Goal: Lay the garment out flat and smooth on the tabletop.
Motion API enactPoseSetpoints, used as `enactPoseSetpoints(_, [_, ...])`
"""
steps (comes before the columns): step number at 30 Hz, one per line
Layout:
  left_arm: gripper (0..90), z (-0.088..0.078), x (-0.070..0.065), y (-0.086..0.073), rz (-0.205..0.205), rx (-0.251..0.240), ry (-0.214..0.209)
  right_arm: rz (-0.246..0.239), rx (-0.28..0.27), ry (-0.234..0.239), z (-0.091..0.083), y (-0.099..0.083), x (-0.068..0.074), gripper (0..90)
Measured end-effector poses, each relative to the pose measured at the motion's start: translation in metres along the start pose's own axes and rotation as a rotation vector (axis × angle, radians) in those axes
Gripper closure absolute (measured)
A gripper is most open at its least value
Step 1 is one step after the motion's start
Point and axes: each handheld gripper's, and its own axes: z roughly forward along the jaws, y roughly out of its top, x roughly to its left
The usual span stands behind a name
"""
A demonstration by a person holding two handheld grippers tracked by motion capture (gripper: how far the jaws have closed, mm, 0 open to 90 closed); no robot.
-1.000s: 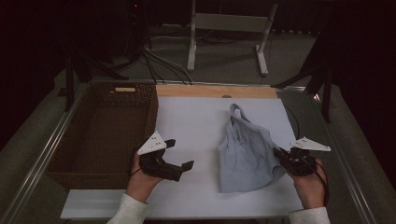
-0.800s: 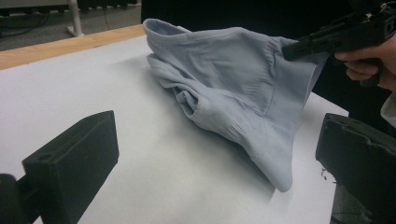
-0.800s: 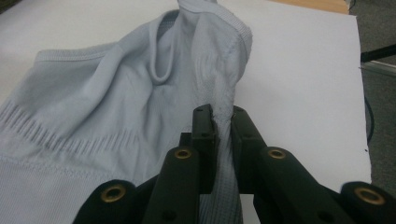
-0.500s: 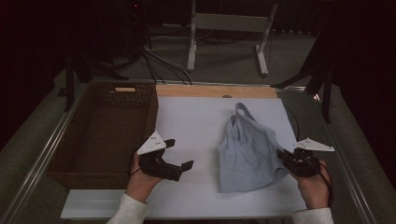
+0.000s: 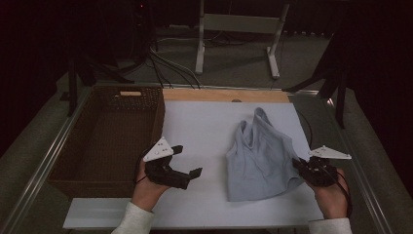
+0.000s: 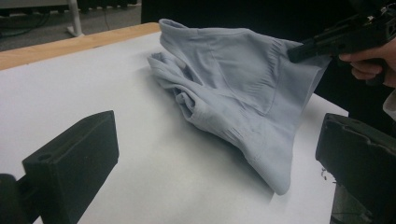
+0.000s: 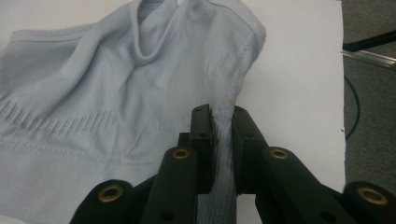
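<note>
Nearest to the person, two hands come in over the front edge of the white table top [image 5: 204, 122]. The right gripper [image 5: 298, 165] sits just beside the pale blue top [image 5: 263, 153], at that garment's right-hand edge, and its jaws are clamped on the cloth: in the right gripper view [image 7: 223, 122] a ribbed strip of the hem runs up between the two black jaws, which stand close together with only the fabric in the gap. That pinched edge is lifted a little off the table, as the left gripper view shows, where the right gripper [image 6: 303, 50] bites the raised corner of the garment [image 6: 233, 88].

The left gripper [image 5: 187, 163] hangs to the left of the pale blue top, well apart from it, with its jaws spread wide and nothing between them; in its own view the two black jaws stand at either side with bare table and the garment lying beyond them.

The pale blue top lies crumpled on the right half of the table, its straps bunched toward the far side.

Left of the garment, past the left gripper, a brown wicker basket [image 5: 73, 146] stands along the table's left side. Beyond the garment a strip of bare wood [image 5: 195, 95] borders the far edge of the table.
</note>
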Motion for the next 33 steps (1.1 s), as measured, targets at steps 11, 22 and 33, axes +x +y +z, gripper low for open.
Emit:
enactPoseSetpoints(11, [0.3, -0.001, 0.0, 0.001, 0.0, -0.004, 0.0, 0.011, 0.009, -0.017, -0.003, -0.005, -0.008, 81.5])
enactPoseSetpoints(22, [0.3, -0.002, 0.0, 0.001, 0.0, -0.005, 0.0, 0.021, 0.02, -0.022, -0.009, -0.009, -0.015, 78.4])
enactPoseSetpoints(33, [0.3, -0.001, -0.002, 0.001, -0.002, -0.027, -0.004, 0.005, 0.011, -0.027, -0.002, -0.008, -0.011, 39.7])
